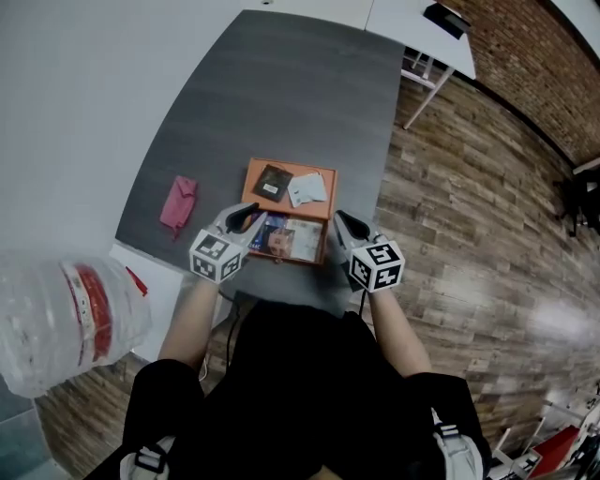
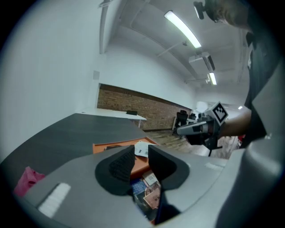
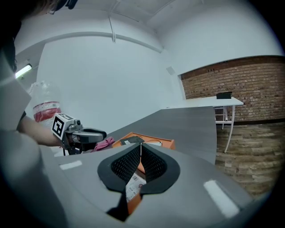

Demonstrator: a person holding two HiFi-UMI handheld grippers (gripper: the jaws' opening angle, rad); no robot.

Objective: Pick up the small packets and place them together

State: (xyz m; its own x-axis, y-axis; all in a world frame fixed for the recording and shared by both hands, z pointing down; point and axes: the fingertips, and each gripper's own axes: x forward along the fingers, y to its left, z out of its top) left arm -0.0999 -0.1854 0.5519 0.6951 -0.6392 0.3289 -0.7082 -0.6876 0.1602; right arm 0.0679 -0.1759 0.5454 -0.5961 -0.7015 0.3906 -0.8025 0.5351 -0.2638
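An orange tray lies on the dark grey table. Its far half holds a dark packet and white packets; its near half holds several colourful packets. My left gripper hovers over the tray's near left corner, jaws a little apart with nothing between them; the colourful packets show below them. My right gripper hangs at the tray's near right corner, shut and holding nothing. A white packet lies below its jaws.
A pink pouch rests on the table left of the tray. A large clear water bottle with a red label stands at the near left. White desks stand beyond the table, over a wooden floor.
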